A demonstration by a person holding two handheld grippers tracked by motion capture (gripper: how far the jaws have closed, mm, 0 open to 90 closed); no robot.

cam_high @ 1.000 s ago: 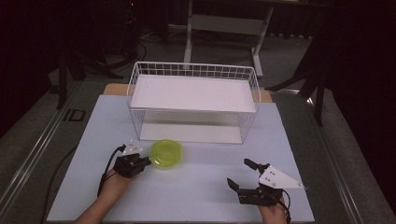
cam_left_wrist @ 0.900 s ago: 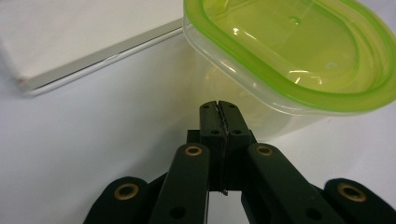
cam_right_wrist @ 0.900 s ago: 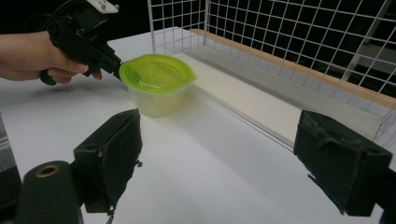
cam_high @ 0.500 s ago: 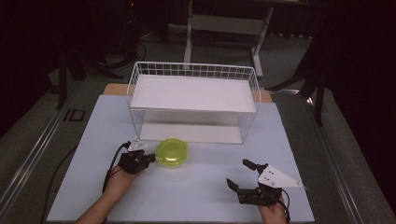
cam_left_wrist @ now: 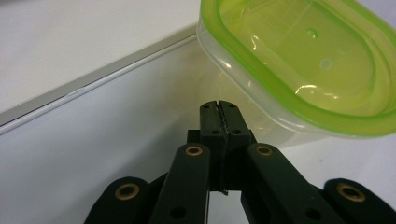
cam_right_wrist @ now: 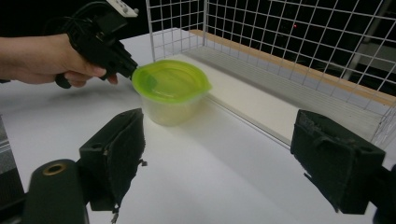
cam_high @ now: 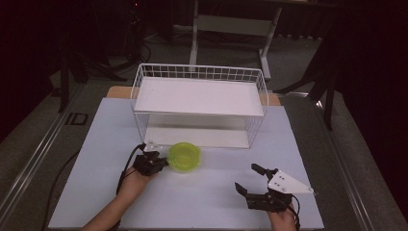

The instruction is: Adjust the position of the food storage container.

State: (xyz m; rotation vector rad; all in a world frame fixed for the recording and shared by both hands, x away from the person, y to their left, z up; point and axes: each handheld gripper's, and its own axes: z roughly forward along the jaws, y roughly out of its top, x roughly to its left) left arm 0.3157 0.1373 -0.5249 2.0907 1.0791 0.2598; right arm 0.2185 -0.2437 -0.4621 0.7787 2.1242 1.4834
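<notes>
A clear tub with a lime-green lid (cam_high: 184, 156) stands on the white table just in front of the wire basket (cam_high: 199, 72). My left gripper (cam_high: 163, 162) is shut with nothing between its jaws. Its closed tips (cam_left_wrist: 218, 109) rest against the tub's wall (cam_left_wrist: 261, 107), just under the lid rim. In the right gripper view the left gripper (cam_right_wrist: 130, 69) meets the edge of the tub's lid (cam_right_wrist: 170, 81) from the left. My right gripper (cam_high: 247, 177) is at the front right, open and holding nothing, its pads (cam_right_wrist: 116, 149) wide apart and pointing at the tub.
The white wire basket holds a white board (cam_high: 199, 96), with a lower white slab (cam_right_wrist: 261, 100) at its foot beside the tub. Bare table (cam_high: 202, 202) lies between the two hands. Dark floor and a metal stand (cam_high: 231, 24) lie beyond the table.
The left gripper has slid to the right, and the tub has shifted right with it, nearer the basket's front. The right gripper has stayed put.
</notes>
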